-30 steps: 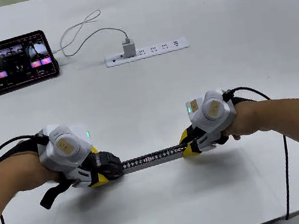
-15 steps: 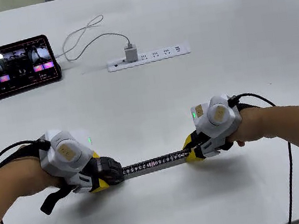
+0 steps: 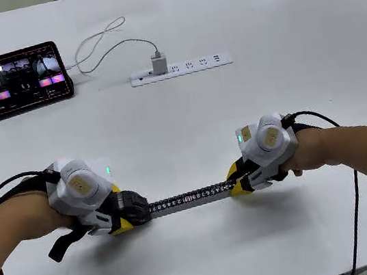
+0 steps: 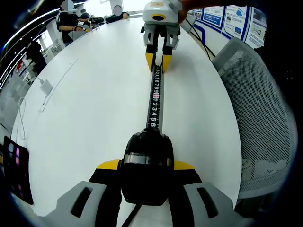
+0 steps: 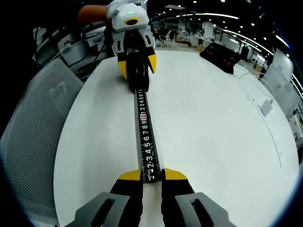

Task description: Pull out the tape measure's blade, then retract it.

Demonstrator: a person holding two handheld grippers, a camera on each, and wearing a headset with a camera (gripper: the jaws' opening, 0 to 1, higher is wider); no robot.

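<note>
The black tape measure case (image 4: 147, 163) sits between the jaws of my left gripper (image 4: 147, 166), which is shut on it; the case (image 3: 133, 206) lies low on the white table. Its blade (image 3: 191, 197) runs out to the right, printed with numbers, and reaches my right gripper (image 3: 235, 183). In the right gripper view the blade (image 5: 146, 142) ends between the yellow-tipped fingers, and my right gripper (image 5: 151, 176) is shut on the blade's tip. The left gripper (image 5: 136, 63) holds the case at the blade's far end. The right gripper (image 4: 158, 56) shows at the far end in the left gripper view.
A tablet (image 3: 19, 79) stands at the table's far left. A white power strip (image 3: 180, 67) with a charger and cable lies at the back middle. A mesh chair (image 4: 258, 118) stands beside the table edge. Gripper cables trail off the near table edge.
The right gripper has moved a little further right, drawing slightly more blade out of the case. The left gripper has stayed in place with the case.
</note>
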